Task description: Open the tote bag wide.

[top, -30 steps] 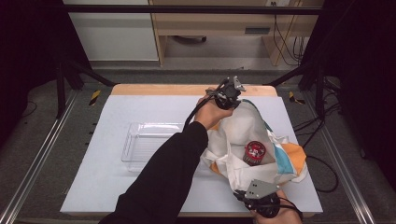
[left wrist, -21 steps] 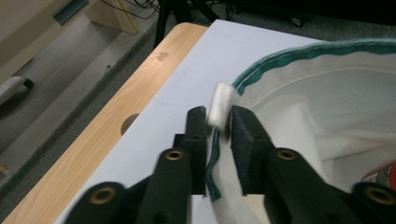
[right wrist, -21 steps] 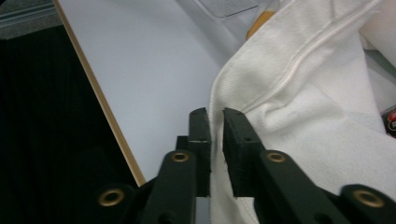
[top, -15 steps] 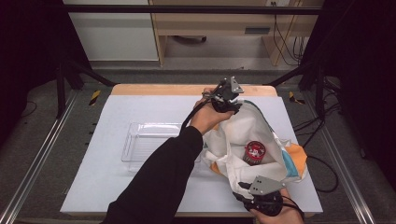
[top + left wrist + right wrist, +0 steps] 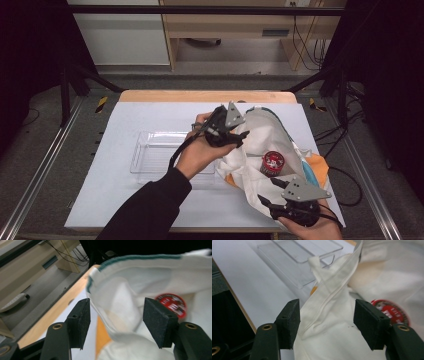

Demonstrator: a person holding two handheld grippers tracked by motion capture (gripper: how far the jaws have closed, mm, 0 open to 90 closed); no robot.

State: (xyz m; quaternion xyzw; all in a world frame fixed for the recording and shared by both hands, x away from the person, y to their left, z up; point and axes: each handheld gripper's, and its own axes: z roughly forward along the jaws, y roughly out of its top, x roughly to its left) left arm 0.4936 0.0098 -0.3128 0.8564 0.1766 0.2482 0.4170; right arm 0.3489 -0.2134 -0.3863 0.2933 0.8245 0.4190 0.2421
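Now the left hand-held gripper (image 5: 235, 136) sits a little lower and nearer the person than a second ago, at the far rim of the white cloth bag (image 5: 260, 145), while the right hand-held gripper (image 5: 272, 197) has crept forward along the near edge. Both have their jaws spread: in the left gripper view the green-trimmed rim (image 5: 140, 258) of the bag hangs between the pads without being pinched, and in the right gripper view a folded seam (image 5: 332, 287) runs up between the open jaws. To my eye that means the mouth of the bag is being lined up for a grip on two sides, not yet caught. The bag lies on the right part of the table (image 5: 125, 120), and a red-lidded can (image 5: 273, 161) rests in its opening. Just left of it, touching or nearly so, stands a clear plastic tray (image 5: 155, 155), empty; loose folds and an orange patch (image 5: 317, 165) of the cloth crowd the can.
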